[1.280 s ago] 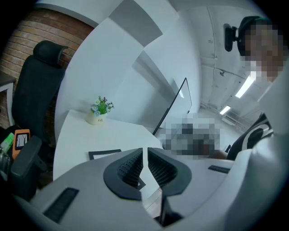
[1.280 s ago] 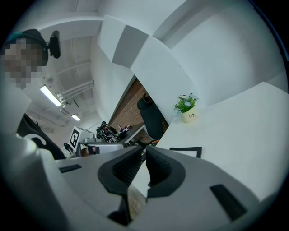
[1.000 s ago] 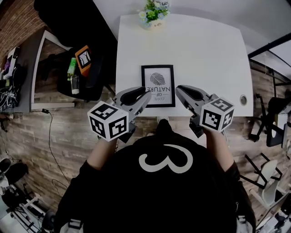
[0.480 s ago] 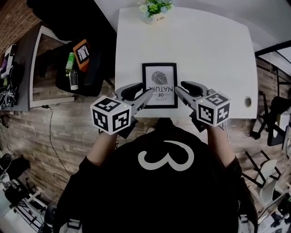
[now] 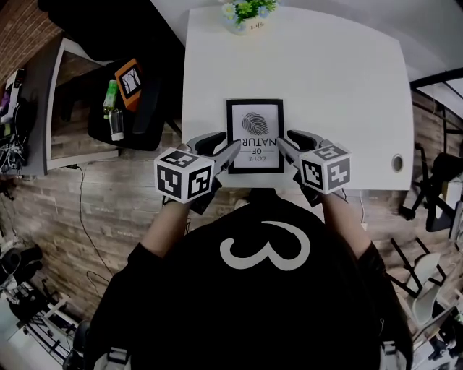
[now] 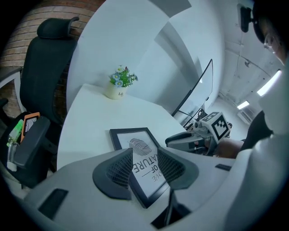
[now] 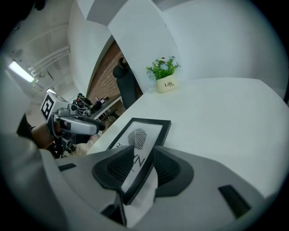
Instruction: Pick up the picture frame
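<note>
Two grippers come nearest. The left gripper (image 5: 226, 146) has jaws that have just been opening. They stand released, ribbed dark pads apart, and the near left corner of the one picture frame (image 5: 254, 130) shows in their gap, ungripped. The right gripper (image 5: 284, 139) has jaws that have likewise just been opening, spread about the frame's near right edge. From the head view they cover both near corners. The black rectangular frame lies flat by the near edge of the white table (image 5: 340, 79). One potted plant (image 5: 246, 14) stands at the far edge.
</note>
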`<state>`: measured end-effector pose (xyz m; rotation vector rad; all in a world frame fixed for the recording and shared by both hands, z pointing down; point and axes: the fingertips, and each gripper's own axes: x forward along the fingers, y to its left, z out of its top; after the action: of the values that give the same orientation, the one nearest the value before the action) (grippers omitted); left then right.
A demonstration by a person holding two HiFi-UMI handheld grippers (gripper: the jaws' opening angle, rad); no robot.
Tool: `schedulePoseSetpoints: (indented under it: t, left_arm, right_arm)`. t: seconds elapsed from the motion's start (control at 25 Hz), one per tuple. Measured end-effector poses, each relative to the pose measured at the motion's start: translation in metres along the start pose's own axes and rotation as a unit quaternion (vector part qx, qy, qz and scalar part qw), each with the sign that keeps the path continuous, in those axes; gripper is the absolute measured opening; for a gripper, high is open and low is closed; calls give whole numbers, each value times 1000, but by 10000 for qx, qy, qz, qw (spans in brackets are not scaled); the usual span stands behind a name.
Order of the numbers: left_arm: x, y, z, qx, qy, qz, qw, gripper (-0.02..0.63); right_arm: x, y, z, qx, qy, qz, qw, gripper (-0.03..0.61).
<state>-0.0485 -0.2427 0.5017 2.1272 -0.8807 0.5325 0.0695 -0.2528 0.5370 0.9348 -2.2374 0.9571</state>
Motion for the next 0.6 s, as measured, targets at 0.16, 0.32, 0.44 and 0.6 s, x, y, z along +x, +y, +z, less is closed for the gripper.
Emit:
schedulePoseSetpoints:
  t: [0.16,0.32,0.44,0.6]
  left_arm:
    - [6,14,-8,-136,49,158,9998,161]
    - [14,21,-13,-164,153,202,9995,161]
    - [20,27,-16,-188,230,279,9992,161]
    - [27,38,-21,-258,352,424,9981,161]
  right_arm:
    - [6,-7,-2,25,78,-84,9999,130]
    - [13,-10,-7,100,191,-105,9997,130]
    - [18,-10,-11,156,291,-90,9994,130]
    - [22,-14,-13,189,344,-148,9991,130]
